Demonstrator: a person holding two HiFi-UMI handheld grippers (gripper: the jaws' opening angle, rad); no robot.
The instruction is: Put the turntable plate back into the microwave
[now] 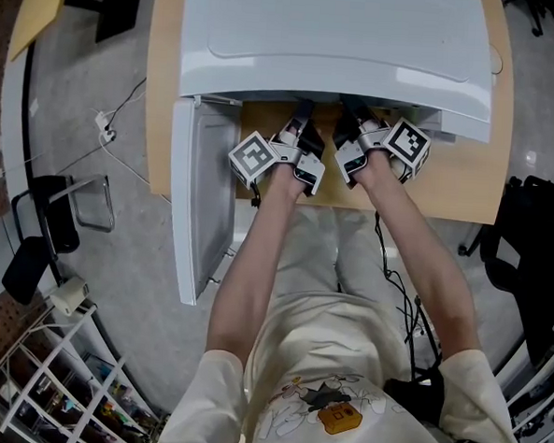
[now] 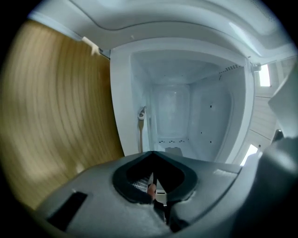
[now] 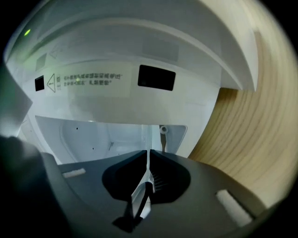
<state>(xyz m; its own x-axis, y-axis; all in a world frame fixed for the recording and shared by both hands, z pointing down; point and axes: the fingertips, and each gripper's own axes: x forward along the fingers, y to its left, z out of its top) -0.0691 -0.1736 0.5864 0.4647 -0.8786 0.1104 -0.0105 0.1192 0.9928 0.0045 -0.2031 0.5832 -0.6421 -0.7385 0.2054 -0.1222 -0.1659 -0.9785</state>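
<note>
**Reaching in, both clenched**

From the head view, I am standing at the white microwave (image 1: 335,42), which is sitting on a wooden table (image 1: 162,87) with its door (image 1: 199,202) hanging open on my left. I am holding my left gripper (image 1: 296,137) and my right gripper (image 1: 352,136) close beside each other at the mouth of the oven. Their front ends are going in under its top edge, and the marker cubes (image 1: 254,157) are facing up at me.

In the left gripper view, I am looking into the pale cavity (image 2: 177,111), with the wood grain filling the left side. My left jaws are squeezing down to a slit with their tips meeting. A thin pale sliver is sitting in that slit, and too little of it is showing for me to say what it is.

In the right gripper view, I am looking at the oven's front, with a printed label (image 3: 88,79) and a dark window (image 3: 156,77) above the opening. My right jaws are clamping on a thin, clear, curved edge running down between them. It looks to be the turntable plate (image 3: 142,195), seen edge-on and held at the opening.
</note>
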